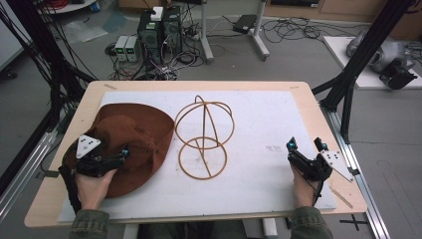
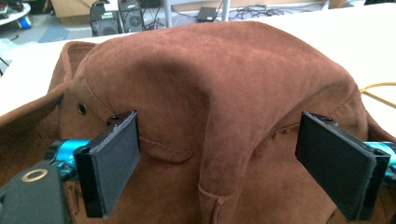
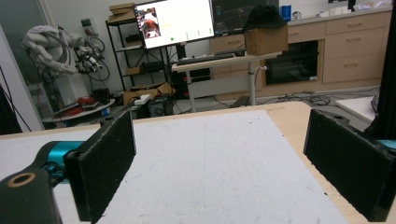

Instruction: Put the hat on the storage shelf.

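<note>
Black pads stand apart on our left gripper (image 1: 121, 155), straddling the brown suede hat (image 2: 219, 93) at the table's left. We judge it soft and light, best pinched at the crown's fold. Our right gripper (image 1: 306, 147) gapes empty over the white mat (image 1: 268, 124); a wire hat stand (image 1: 204, 137) waits between, cables cluttering the floor beyond.

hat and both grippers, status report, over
Left gripper open, jaws either side of the brown suede hat, not clamped. Right gripper open, empty, over the white mat. Wire hat stand beside the hat, bare.
</note>
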A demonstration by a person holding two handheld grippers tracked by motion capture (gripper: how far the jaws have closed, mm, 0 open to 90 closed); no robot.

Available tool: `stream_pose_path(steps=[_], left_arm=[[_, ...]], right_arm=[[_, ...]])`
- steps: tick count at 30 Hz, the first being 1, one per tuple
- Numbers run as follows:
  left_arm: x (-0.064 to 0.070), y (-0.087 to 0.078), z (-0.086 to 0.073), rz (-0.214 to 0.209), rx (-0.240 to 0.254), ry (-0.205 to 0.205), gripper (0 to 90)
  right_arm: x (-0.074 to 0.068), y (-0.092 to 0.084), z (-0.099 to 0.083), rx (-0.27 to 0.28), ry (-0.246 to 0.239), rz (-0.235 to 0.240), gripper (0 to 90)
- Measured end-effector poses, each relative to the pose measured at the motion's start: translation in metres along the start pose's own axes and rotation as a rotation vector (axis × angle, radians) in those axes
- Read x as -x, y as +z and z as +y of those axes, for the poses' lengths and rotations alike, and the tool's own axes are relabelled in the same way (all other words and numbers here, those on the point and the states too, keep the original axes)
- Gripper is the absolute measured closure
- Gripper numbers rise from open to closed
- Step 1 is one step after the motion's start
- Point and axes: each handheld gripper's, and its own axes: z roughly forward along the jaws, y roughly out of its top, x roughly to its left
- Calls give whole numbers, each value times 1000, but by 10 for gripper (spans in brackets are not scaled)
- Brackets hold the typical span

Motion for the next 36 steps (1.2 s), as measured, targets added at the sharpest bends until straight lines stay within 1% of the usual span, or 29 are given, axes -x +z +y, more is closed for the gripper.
stream_pose_path(steps=[1,3,6,8,10,13,16,17,19,20,21,22,23,24,25,26,27,28,29,30,31,32,33,34,35,36], left_arm=[[0,1,0,3,-10,4,144],[-1,4,0,12,-40,-4,144],[-2,6,-1,15,-52,-8,146],[-2,8,-1,14,-70,-2,155],[-1,8,-1,15,-73,2,174],[-1,9,-1,19,-70,3,228],[-1,9,-1,8,-81,3,254],[-1,9,-1,2,-85,0,286],[-1,10,-1,1,-97,-2,318],[-1,11,-1,-3,-106,-2,367],[-1,11,-2,-6,-109,-8,367],[-1,11,-2,-11,-114,-10,412],[-1,11,-2,-15,-114,-12,412],[0,11,-1,-27,-108,-21,487],[0,10,-1,-38,-108,-24,487],[0,10,-1,-46,-110,-28,525],[0,10,-1,-48,-112,-35,566],[0,10,-1,-46,-118,-38,634],[-1,10,-1,-44,-122,-42,634],[-2,10,-1,-45,-124,-48,715],[-3,9,-2,-49,-124,-53,762],[-3,8,-2,-47,-121,-52,805],[-4,7,-3,-47,-122,-32,837],[-1,6,-4,-25,-107,25,852],[1,6,-4,-18,-109,50,857],[1,6,-4,-18,-109,50,861]], right_arm=[[0,0,0,2,1,-1,84],[0,0,0,2,3,-2,84],[0,0,0,1,0,-1,84],[0,0,0,1,-1,-2,84],[0,0,0,2,2,-3,84],[0,0,0,1,1,-3,84],[0,0,0,1,1,-3,84],[0,0,0,1,1,-3,84],[0,0,0,1,1,-4,84],[0,0,0,2,0,-3,84],[0,0,0,2,0,-3,84],[0,0,0,3,6,-4,84],[0,0,0,3,6,-4,84],[0,0,0,3,0,-4,84],[0,0,0,3,0,-4,84],[0,0,0,2,0,-4,84],[0,0,0,3,0,-3,84],[0,0,0,1,6,-4,84],[0,0,0,1,6,-4,84],[0,0,0,5,6,-3,84],[0,0,0,1,9,-3,84],[0,0,0,2,3,-3,84],[0,0,0,4,2,-4,84],[0,0,0,5,2,-3,84],[0,0,0,3,0,-3,84],[0,0,0,1,-3,-3,84]])
